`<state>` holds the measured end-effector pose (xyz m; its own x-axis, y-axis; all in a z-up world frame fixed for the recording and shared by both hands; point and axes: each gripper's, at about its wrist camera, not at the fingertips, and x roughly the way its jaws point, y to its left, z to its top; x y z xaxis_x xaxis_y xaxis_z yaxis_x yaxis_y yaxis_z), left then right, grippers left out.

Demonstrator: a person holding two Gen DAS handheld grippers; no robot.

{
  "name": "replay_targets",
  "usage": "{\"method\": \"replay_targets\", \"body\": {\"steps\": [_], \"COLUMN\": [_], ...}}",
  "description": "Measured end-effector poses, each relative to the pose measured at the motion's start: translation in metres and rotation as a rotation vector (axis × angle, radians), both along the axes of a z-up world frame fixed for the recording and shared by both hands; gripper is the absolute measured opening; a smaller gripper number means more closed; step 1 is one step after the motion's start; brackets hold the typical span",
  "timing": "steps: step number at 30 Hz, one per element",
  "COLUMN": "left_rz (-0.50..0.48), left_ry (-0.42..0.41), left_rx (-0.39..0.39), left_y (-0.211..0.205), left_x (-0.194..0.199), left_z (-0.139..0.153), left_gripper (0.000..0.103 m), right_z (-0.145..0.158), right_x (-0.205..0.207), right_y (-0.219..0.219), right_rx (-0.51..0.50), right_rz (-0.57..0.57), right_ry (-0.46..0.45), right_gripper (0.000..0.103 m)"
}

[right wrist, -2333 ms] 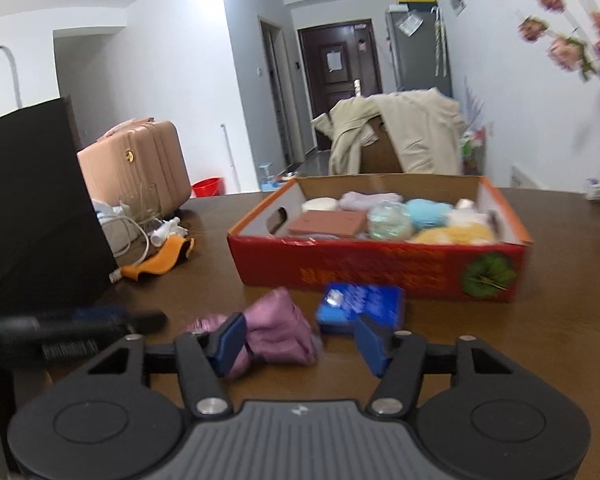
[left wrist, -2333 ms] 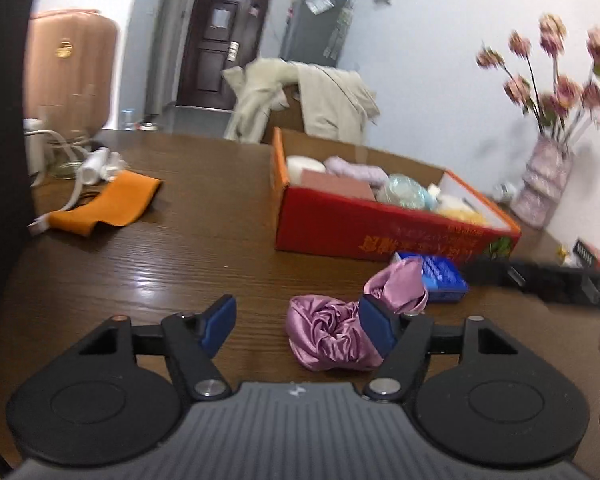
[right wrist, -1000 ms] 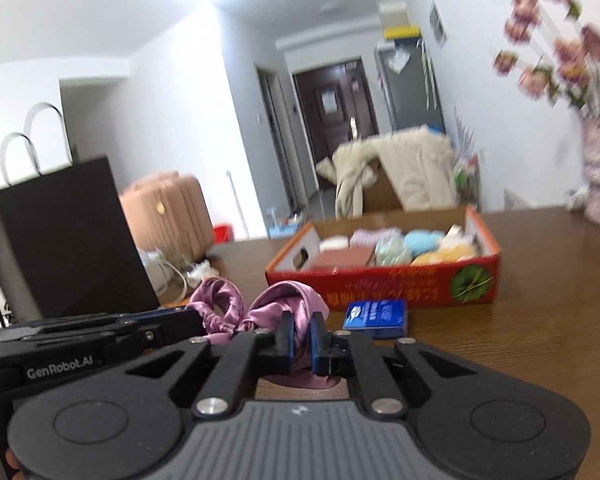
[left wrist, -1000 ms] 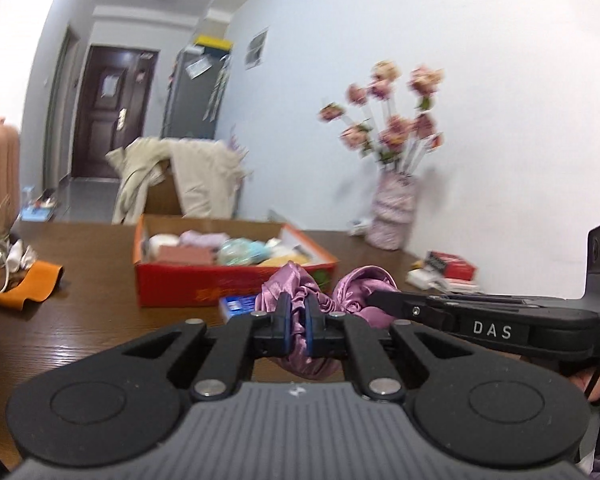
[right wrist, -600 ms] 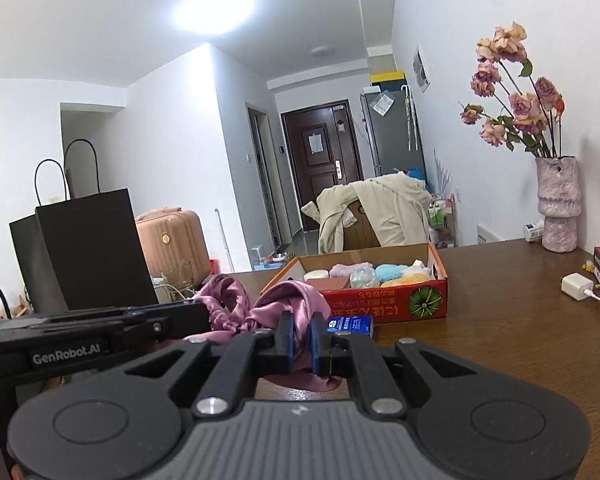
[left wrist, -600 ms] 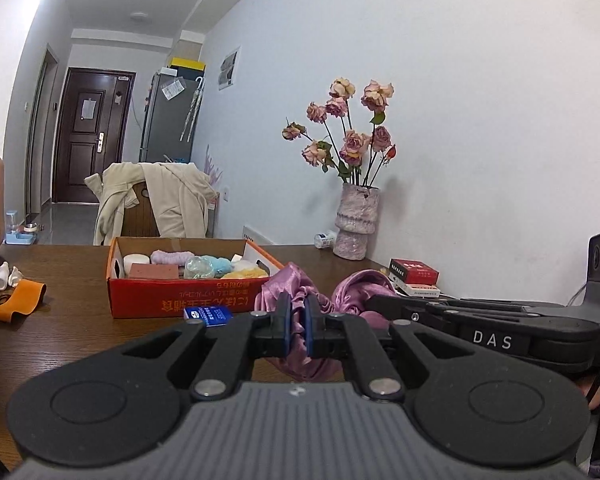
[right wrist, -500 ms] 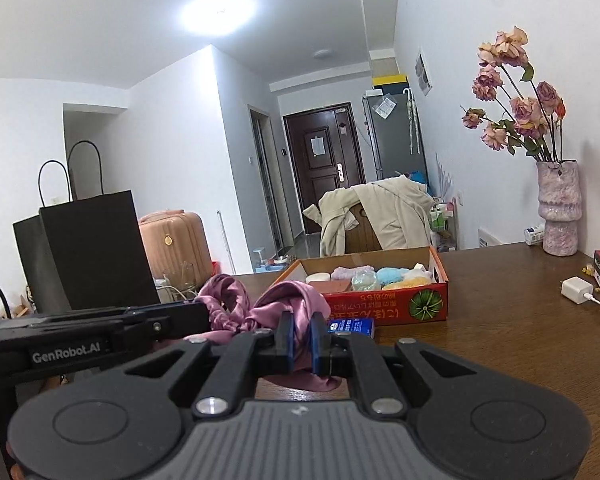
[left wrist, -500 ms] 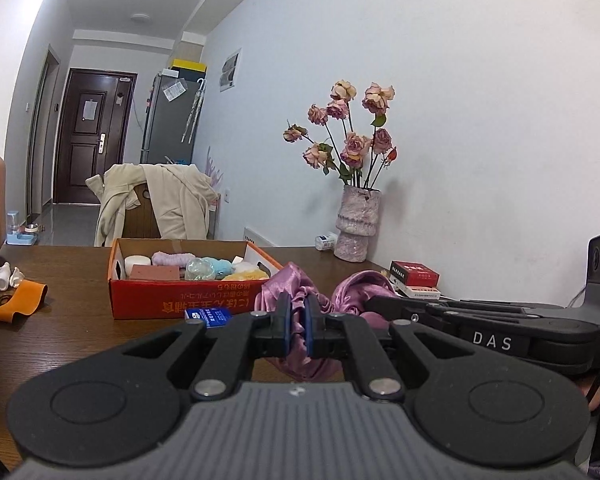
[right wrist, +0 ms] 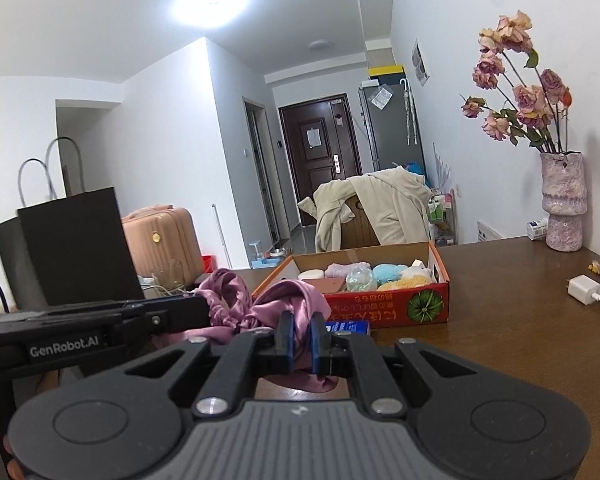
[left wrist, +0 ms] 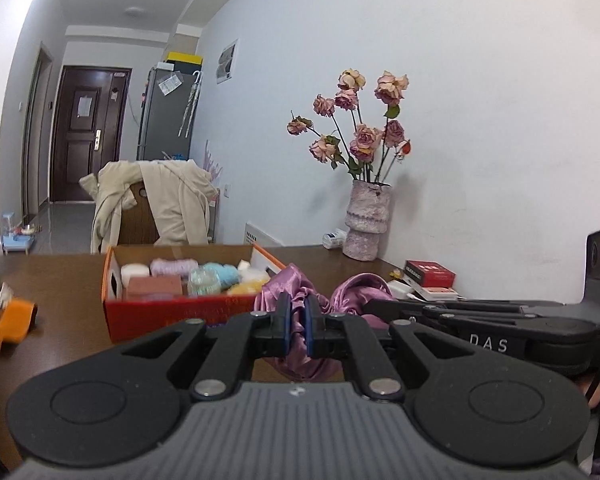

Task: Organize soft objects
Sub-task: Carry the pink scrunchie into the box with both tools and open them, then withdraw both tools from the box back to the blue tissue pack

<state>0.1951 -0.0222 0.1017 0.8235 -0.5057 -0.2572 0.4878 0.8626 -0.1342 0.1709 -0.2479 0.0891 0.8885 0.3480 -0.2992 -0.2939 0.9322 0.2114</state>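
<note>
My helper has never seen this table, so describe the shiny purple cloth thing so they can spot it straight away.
Find the red cardboard box on the brown table. In front of it, lifted clear, the pink-purple satin scrunchie is pinched between the left gripper and right gripper. Nothing else nearby is glossy, ruffled fabric.

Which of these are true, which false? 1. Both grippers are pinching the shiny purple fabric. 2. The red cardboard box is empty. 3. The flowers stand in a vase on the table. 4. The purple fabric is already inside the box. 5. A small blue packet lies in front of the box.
1. True: the left gripper and the right gripper are both shut on the purple fabric.
2. False: the red box holds several soft balls and pads.
3. True: the vase stands on the table by the wall.
4. False: the fabric is held up in front of the box.
5. True: the blue packet lies against the box's front.
</note>
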Motion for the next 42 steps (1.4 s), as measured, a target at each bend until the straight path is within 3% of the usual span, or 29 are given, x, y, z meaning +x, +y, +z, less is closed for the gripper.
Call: {"method": "replay_targets", "body": {"steps": [5, 9, 12, 15, 18, 21, 24, 27, 29, 30, 31, 32, 34, 36, 38, 42], "left_rz": [-0.012, 0.010, 0.029, 0.051, 0.077, 0.091, 0.104, 0.116, 0.110, 0.114, 0.124, 0.119, 0.104, 0.093, 0.112, 0.147], "left_ry": [0.020, 0.127, 0.252, 0.390, 0.444, 0.477, 0.436, 0.464, 0.458, 0.454, 0.449, 0.433, 0.392, 0.350, 0.299, 0.214], "left_rx": [-0.018, -0.070, -0.112, -0.148, -0.101, -0.020, 0.056, 0.032, 0.036, 0.037, 0.038, 0.034, 0.020, 0.018, 0.020, 0.045], "left_y": [0.001, 0.008, 0.016, 0.016, 0.014, 0.016, 0.015, 0.022, 0.023, 0.021, 0.022, 0.024, 0.026, 0.029, 0.033, 0.038], "left_x": [0.087, 0.184, 0.249, 0.304, 0.331, 0.336, 0.329, 0.329, 0.329, 0.329, 0.326, 0.323, 0.316, 0.306, 0.294, 0.271], "left_z": [0.013, 0.004, -0.024, -0.070, -0.105, -0.121, -0.123, -0.118, -0.118, -0.116, -0.113, -0.108, -0.096, -0.080, -0.061, -0.029], "left_gripper": [0.007, 0.007, 0.007, 0.007, 0.007, 0.008, 0.009, 0.013, 0.020, 0.030, 0.047, 0.054, 0.059, 0.059, 0.060, 0.066], "right_z": [0.016, 0.022, 0.009, -0.017, -0.050, -0.074, -0.086, -0.098, -0.102, -0.104, -0.105, -0.105, -0.099, -0.086, -0.066, -0.028], "right_x": [0.077, 0.163, 0.230, 0.284, 0.321, 0.340, 0.344, 0.355, 0.365, 0.369, 0.370, 0.371, 0.370, 0.361, 0.345, 0.315], "right_y": [-0.004, 0.002, 0.013, 0.027, 0.041, 0.052, 0.069, 0.072, 0.060, 0.054, 0.049, 0.045, 0.038, 0.033, 0.030, 0.023], "right_rx": [-0.006, -0.030, -0.076, -0.160, -0.262, -0.275, -0.343, -0.304, -0.196, -0.165, -0.142, -0.128, -0.093, -0.067, -0.069, -0.079], "right_rz": [0.002, -0.010, -0.024, -0.053, -0.082, -0.050, -0.005, 0.007, -0.004, -0.017, -0.030, -0.038, -0.041, -0.046, -0.053, -0.075], "right_ry": [0.001, 0.049, 0.109, 0.173, 0.223, 0.297, 0.343, 0.450, 0.506, 0.531, 0.543, 0.548, 0.554, 0.522, 0.458, 0.359], "right_gripper": [0.008, 0.008, 0.008, 0.008, 0.008, 0.008, 0.008, 0.011, 0.013, 0.016, 0.018, 0.020, 0.023, 0.037, 0.044, 0.046]}}
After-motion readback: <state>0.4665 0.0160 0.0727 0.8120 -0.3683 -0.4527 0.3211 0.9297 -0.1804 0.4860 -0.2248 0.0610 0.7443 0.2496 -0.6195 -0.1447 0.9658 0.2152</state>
